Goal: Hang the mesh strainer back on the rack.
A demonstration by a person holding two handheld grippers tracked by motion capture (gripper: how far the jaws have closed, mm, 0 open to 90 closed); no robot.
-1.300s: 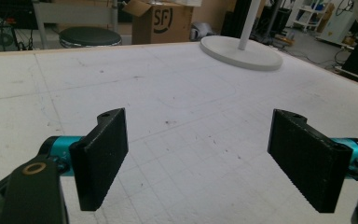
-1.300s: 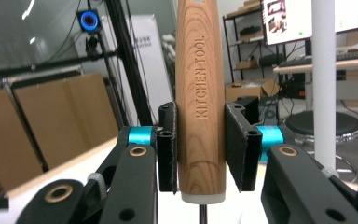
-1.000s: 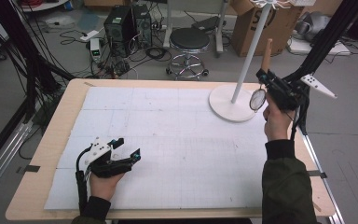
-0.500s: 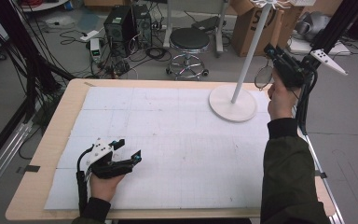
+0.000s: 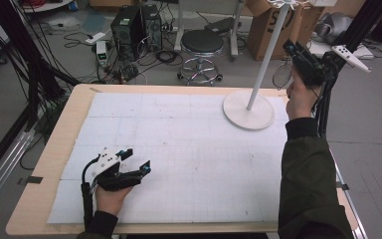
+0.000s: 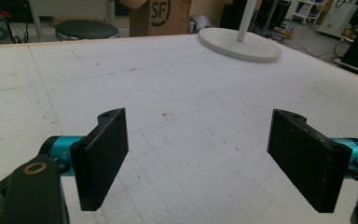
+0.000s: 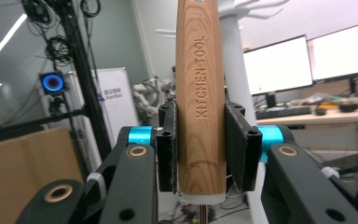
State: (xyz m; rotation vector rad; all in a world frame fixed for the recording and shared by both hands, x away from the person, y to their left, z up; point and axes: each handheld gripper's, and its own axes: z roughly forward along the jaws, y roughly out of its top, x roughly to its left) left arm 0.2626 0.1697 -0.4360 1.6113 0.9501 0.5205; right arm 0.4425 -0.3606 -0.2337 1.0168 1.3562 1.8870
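My right gripper (image 5: 292,54) is raised beside the pole of a white stand (image 5: 249,111) at the table's far right. It is shut on the wooden handle (image 7: 200,93) of a utensil stamped "KITCHEN TOOL", which stands upright between the pads. Below the gripper hangs the utensil's wire loop (image 5: 280,74). The stand's white pole (image 7: 236,70) rises just behind the handle, with branching hooks at its top. My left gripper (image 5: 137,160) rests on the white mat near the front left, jaws wide open (image 6: 200,158) with nothing between them.
The white mat (image 5: 189,149) covers most of the wooden table. The stand's round base (image 6: 240,44) sits at the far right of it. Beyond the table are a stool (image 5: 202,42), cardboard boxes, computer cases and cables on the floor.
My right gripper has risen along the stand's pole with the utensil in it, towards the far right. The left gripper has stayed where it was.
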